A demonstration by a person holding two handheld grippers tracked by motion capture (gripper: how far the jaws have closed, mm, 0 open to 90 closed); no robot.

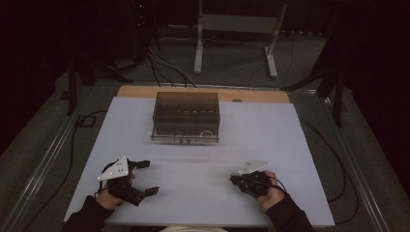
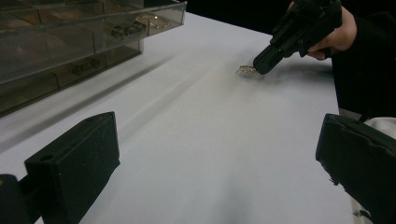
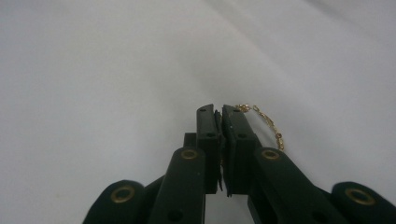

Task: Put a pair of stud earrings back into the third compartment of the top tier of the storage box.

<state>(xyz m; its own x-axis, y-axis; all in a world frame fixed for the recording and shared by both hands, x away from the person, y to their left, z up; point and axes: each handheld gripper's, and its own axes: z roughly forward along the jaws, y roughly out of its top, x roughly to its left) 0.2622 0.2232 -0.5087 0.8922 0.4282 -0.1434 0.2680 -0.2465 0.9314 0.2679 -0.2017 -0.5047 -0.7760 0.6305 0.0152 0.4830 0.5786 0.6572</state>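
No legible text, label, brand, number or sign appears in any of the three views. The clear compartment box (image 1: 186,117) on the counter (image 1: 270,130) carries small dark marks on its front edge, but these are too small and blurred to read. The black bodies of both tools and the grey plates on top of them show no readable markings.
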